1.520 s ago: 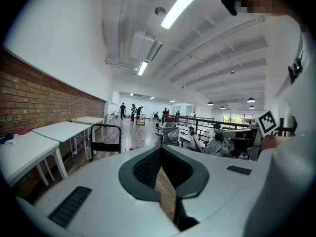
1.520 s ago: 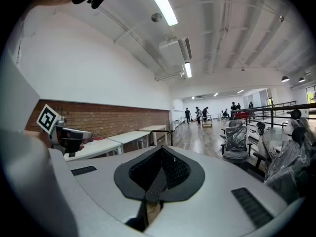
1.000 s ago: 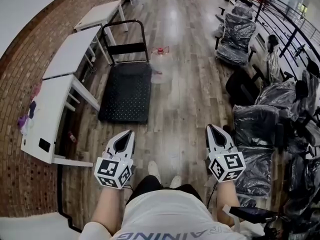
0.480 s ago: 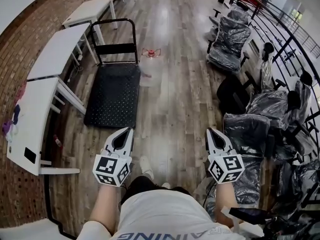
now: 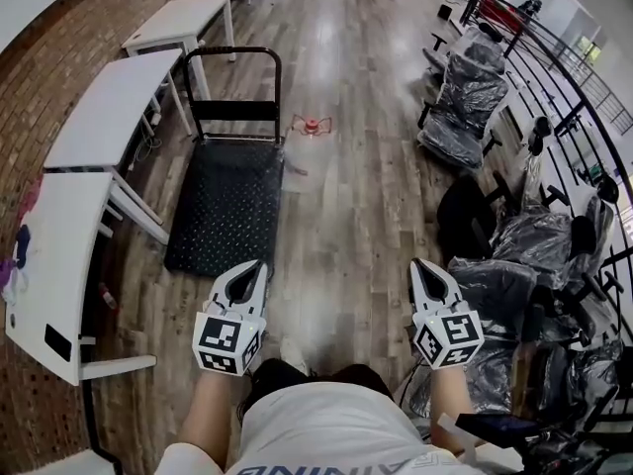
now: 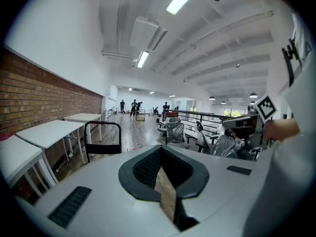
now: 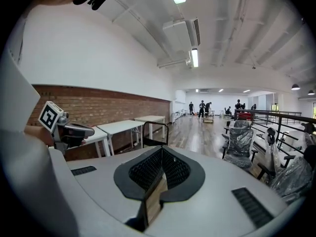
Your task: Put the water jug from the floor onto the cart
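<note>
Though the task calls for it on the cart (image 5: pixel 223 206), the water jug (image 5: pixel 311 127) sits on the wood floor (image 5: pixel 366 186). Its body is clear and its cap red, and it lies just beyond the right corner of the cart's handle end. The cart is a black platform with an upright black push handle.

Left gripper (image 5: pixel 257 267): jaws closed together, nothing held. Right gripper (image 5: pixel 418 267): same. Both are low in front of the person, well apart from the jug.

White tables (image 5: pixel 109 107) line the brick wall (image 5: pixel 59 67) on the left. Plastic-wrapped chairs (image 5: pixel 473 67) stand by the railing (image 5: pixel 564 77) on the right.
</note>
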The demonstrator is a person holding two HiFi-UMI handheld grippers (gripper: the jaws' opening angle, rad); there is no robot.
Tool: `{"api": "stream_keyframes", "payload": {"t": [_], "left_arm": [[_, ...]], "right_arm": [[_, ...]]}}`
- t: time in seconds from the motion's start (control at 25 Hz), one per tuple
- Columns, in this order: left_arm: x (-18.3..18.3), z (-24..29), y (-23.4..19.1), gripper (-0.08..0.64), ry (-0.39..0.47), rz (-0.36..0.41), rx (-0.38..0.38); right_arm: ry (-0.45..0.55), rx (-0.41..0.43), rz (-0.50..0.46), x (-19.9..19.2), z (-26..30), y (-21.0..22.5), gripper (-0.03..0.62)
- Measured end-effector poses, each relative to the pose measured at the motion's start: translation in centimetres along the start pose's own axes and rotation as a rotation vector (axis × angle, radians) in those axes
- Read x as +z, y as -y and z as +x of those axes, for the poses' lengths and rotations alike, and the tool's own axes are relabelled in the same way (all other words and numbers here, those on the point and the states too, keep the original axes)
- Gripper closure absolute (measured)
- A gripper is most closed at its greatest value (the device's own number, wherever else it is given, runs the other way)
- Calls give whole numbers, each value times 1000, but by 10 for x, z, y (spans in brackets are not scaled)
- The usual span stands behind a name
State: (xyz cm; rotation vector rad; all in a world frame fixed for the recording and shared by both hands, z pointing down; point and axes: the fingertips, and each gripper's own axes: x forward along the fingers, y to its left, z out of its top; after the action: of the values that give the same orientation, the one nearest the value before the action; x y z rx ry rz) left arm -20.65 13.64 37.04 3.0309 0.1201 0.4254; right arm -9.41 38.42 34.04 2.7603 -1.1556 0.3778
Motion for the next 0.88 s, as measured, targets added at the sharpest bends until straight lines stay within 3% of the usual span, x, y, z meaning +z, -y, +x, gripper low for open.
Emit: {"api": "stream_keyframes", "payload": {"t": [0.36,0.88], "left_arm": [[16,37,-48,560,2,-7,0],[35,133,-74,560,-36,-8,85]], "right_arm": [[-25,36,7,4,65,-13,588],[-10,127,40,14,176,55,588]]}}
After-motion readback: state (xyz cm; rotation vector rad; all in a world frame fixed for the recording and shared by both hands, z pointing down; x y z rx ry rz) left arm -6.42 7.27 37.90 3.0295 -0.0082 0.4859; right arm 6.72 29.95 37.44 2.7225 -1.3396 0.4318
